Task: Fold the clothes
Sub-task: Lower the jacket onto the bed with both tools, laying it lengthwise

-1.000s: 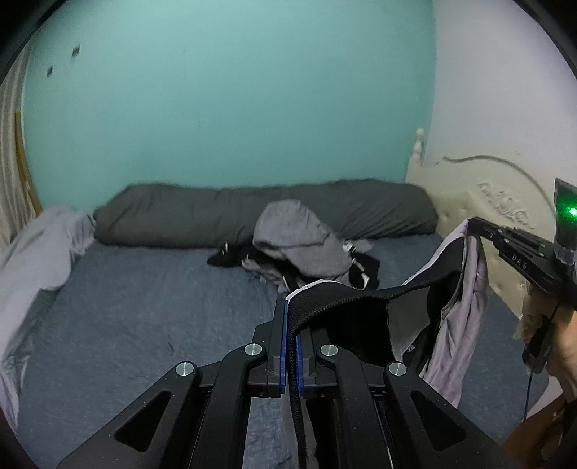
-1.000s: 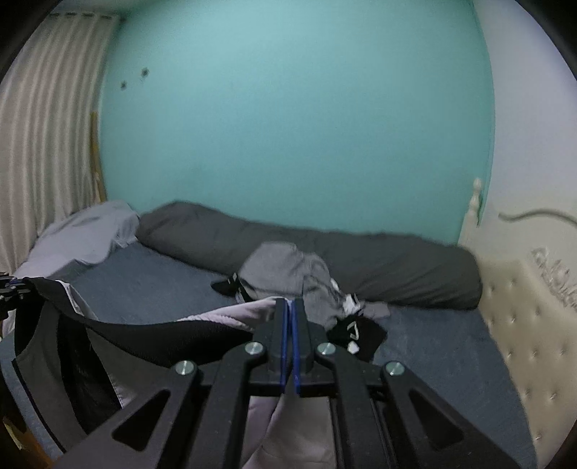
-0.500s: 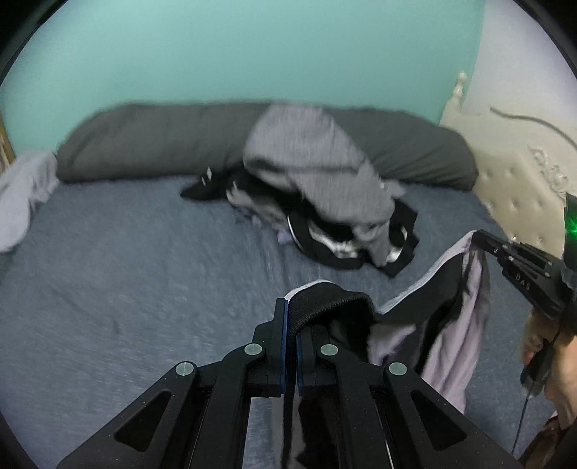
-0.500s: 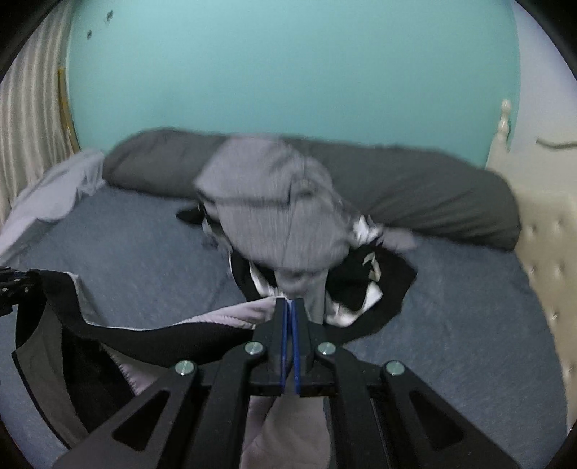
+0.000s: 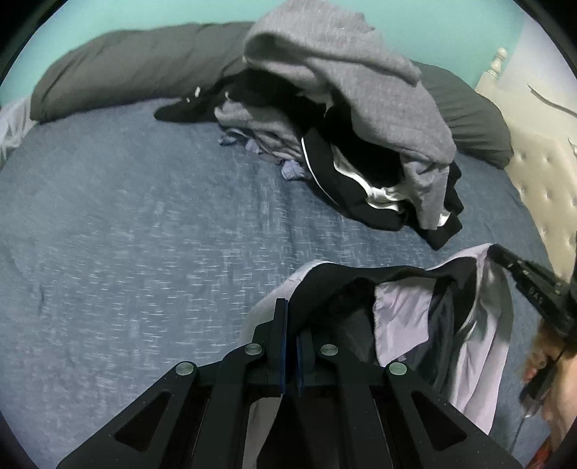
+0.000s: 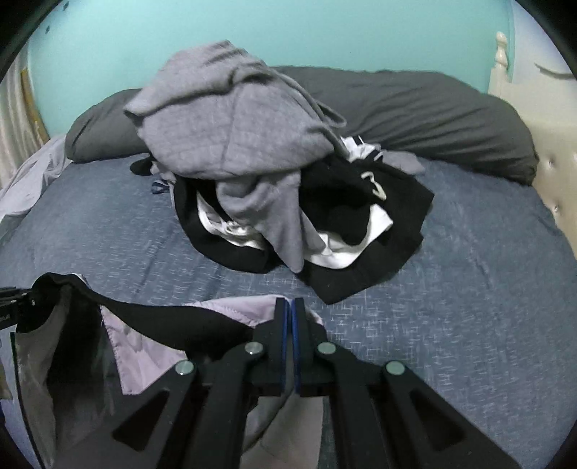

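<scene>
Only the left view shows a hand (image 5: 551, 404). Both grippers (image 5: 291, 324) (image 6: 289, 317), jaws clamped on the waistband (image 5: 360, 279), have dropped toward the bed (image 5: 126, 234).

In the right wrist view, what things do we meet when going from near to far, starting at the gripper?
right gripper shut on the lilac and black garment → bare blue bedspread → pile of unfolded clothes → long dark grey pillow → turquoise wall
</scene>
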The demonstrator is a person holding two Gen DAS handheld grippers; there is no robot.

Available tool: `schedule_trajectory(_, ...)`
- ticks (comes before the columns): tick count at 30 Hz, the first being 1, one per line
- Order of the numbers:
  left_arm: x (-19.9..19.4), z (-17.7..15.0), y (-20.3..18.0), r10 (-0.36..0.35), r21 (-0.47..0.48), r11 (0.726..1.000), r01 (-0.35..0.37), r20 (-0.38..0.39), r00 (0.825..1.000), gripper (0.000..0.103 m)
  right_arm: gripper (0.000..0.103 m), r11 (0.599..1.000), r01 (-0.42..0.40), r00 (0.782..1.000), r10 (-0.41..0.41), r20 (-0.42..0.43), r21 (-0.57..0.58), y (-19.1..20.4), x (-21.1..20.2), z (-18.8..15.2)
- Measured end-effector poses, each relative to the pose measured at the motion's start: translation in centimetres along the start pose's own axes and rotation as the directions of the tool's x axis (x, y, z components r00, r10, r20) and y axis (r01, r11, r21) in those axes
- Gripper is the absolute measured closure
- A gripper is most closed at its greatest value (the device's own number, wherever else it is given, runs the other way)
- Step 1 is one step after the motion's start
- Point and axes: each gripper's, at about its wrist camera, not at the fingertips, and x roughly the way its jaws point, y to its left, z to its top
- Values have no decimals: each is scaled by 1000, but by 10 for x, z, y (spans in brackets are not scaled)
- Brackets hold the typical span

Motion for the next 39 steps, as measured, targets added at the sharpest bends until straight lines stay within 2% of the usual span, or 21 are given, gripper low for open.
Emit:
schedule_trajectory(3, 17, 1, 3, -35, -26, 999, 34, -25, 999, 98, 99, 996, -78, 992, 82, -93, 43, 0, 28, -8)
schedule_trajectory(5, 28, 1, 4, -59, -44, 997, 57, -42, 997, 94, 97, 997, -74, 991, 76, -106, 23, 6, 33, -15)
schedule_trajectory(7, 37, 1, 6, -85, -65, 995, 82, -56, 995, 85, 96, 998, -58, 994, 60, -88, 34, 6, 25, -17)
schedule_trajectory(8, 32, 0, 9, -112, -85, 991, 107, -49, 993, 74, 93, 997, -51, 996, 55, -74, 55, 4, 19, -18)
schedule_trajectory(9, 25, 0, 11, -124, -95, 988, 120, -38, 992, 65, 87, 996, -45, 997, 50, -60, 76, 1, 14, -18)
schedule_trajectory(10, 13, 0, 12, -136, -101, 986, 133, -20, 991, 63, 82, 993, -52, 997, 57, -42, 105, -3, 6, -20)
schedule_trajectory(12, -6, 0, 14, -155, -101, 983, 154, 1, 988, 57, 63, 983, -69, 998, 69, 5, 169, -14, -13, -24)
schedule_trajectory(13, -17, -1, 15, -167, -101, 981, 167, 13, 986, 55, 62, 977, -79, 997, 74, 34, 200, -20, -27, -28)
schedule_trajectory(16, -55, -6, 20, -189, -81, 978, 194, 62, 980, 55, 62, 957, -148, 988, 133, 79, 249, -29, -52, -41)
schedule_trajectory(18, -73, -15, 26, -180, -54, 981, 184, 71, 981, 55, 62, 942, -204, 978, 182, 106, 268, -34, -74, -61)
schedule_trajectory(22, -79, -52, 50, -158, -55, 986, 161, 53, 986, 55, 61, 917, -262, 964, 235, 124, 301, -36, -102, -106)
schedule_trajectory(27, -84, -97, 78, -130, -56, 990, 132, 31, 991, 57, 61, 866, -276, 961, 252, 114, 416, -43, -123, -167)
schedule_trajectory(28, -82, -103, 78, -130, -59, 990, 132, 29, 991, 59, 61, 858, -280, 960, 255, 117, 430, -43, -127, -175)
schedule_trajectory(30, -76, -114, 78, -129, -64, 989, 130, 24, 991, 71, 61, 841, -289, 957, 261, 124, 457, -42, -134, -191)
schedule_trajectory(32, -69, -121, 72, -130, -56, 990, 131, 19, 991, 78, 61, 827, -303, 953, 267, 144, 473, -41, -144, -205)
schedule_trajectory(36, -59, -124, 56, -157, -56, 986, 157, 11, 988, 79, 61, 800, -343, 939, 293, 177, 492, -43, -155, -226)
schedule_trajectory(39, -51, -122, 37, -156, -22, 988, 156, -4, 988, 79, 61, 795, -356, 934, 297, 196, 492, -47, -159, -239)
